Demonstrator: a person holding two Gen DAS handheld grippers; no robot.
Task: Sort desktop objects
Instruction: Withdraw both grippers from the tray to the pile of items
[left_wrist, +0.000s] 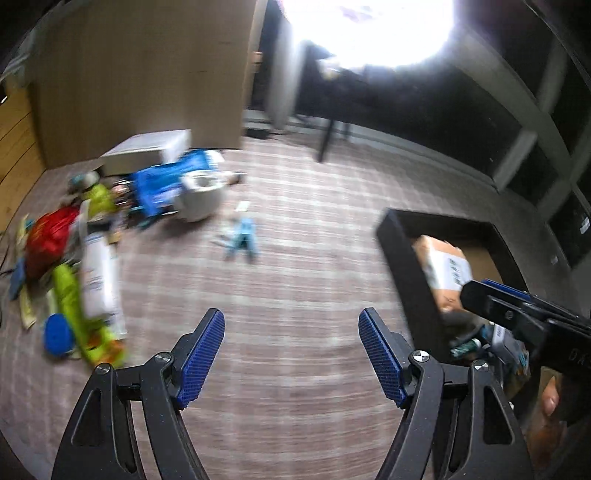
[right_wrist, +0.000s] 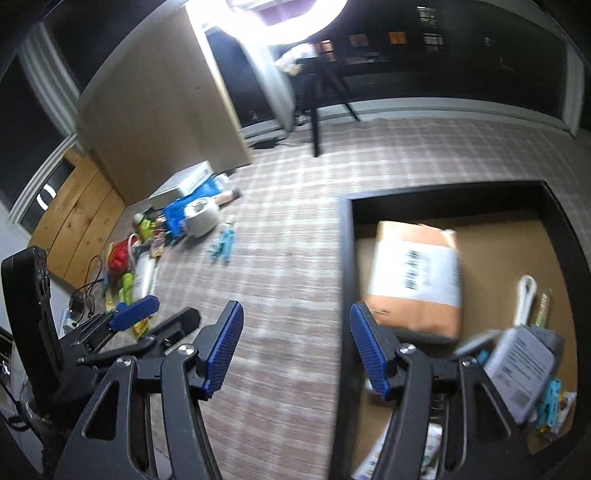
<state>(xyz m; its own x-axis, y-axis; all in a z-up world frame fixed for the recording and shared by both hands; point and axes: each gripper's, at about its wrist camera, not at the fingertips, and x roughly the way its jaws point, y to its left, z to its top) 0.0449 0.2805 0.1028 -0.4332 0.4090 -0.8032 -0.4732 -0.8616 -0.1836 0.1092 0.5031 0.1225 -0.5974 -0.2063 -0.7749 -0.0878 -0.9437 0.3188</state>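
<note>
Blue ribbed pads stood wide apart on both tools, with nothing between them: the left gripper (left_wrist: 291, 354) hung released over bare checked carpet (left_wrist: 295, 258), and the right gripper (right_wrist: 296, 350) likewise gaped empty, straddling the near wall of the black-walled cardboard-floored tray (right_wrist: 345, 280). Inside that tray already lay a tan parcel with a white barcode label (right_wrist: 417, 277), a grey packet with printed text (right_wrist: 521, 373) and some smaller oddments too blurred to name. What remained to sort lay the other way: a heap of bright clutter (left_wrist: 74, 266) by the wooden cabinet (left_wrist: 147, 74), far to the left in both views, and, nearer and alone on the carpet, a small pale-blue limp thing (left_wrist: 240, 240), perhaps a glove or toy. It lay ahead of the left jaws and slightly left of their centre line, its long axis running roughly away from the camera. The left hand seemed the nearer to it, so the next reach probably fell to that side, straight forward and down.
</note>
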